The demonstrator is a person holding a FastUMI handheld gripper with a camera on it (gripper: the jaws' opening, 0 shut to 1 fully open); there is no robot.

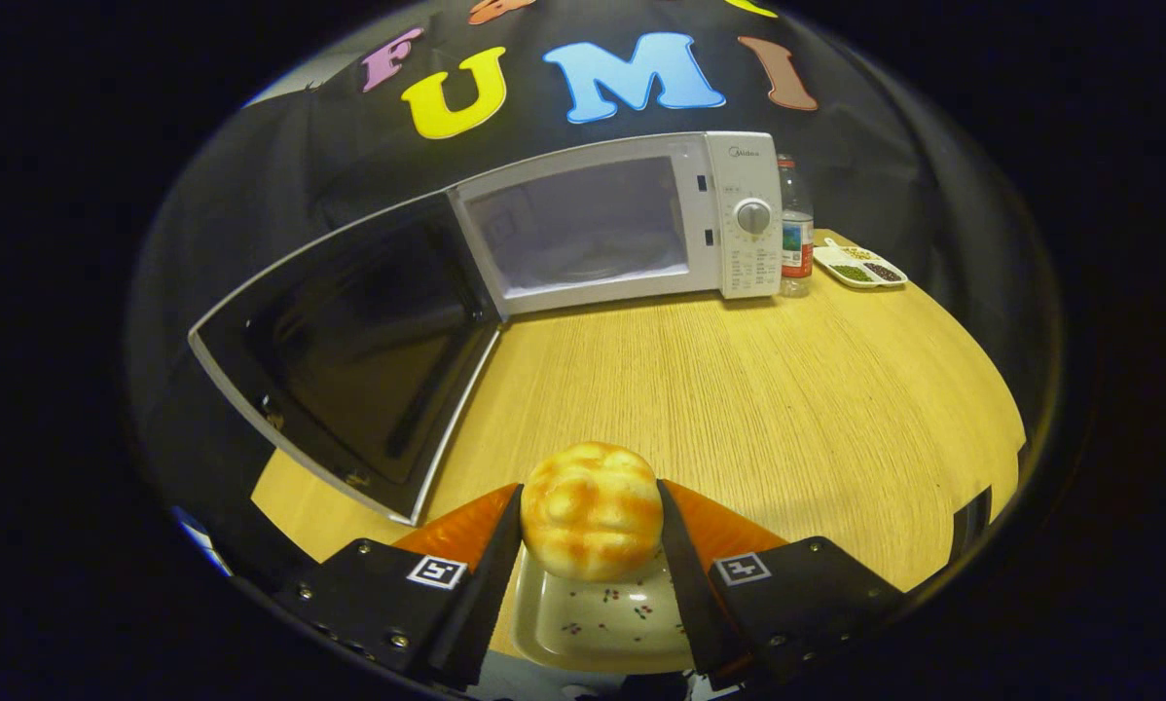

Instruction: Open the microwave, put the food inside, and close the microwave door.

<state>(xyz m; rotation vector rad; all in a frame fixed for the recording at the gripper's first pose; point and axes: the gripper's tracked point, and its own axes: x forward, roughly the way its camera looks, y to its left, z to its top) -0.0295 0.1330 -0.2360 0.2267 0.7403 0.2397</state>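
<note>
The gripper (591, 516) is clamped on a round golden bread bun (591, 523) — both fingers press against its sides, one on the left and one on the right, so the bun sits squarely between them. Below the bun, near the base of the fingers, lies a small cream plate (598, 623) with a sprinkle of tiny printed motifs; whether the bun touches it or is lifted just clear cannot be told. Beyond the fingers stretches a light wooden table (739, 389). At its far side stands a white microwave (632, 229), its door (349, 360) swung wide open toward the left, the dark glass panel facing the gripper and the pale cavity exposed — well apart from the bun. Just beside the microwave's right side stands a clear plastic bottle (795, 234) with a label, and further right a small divided dish (860, 267) holding dark and greenish bits.
</note>
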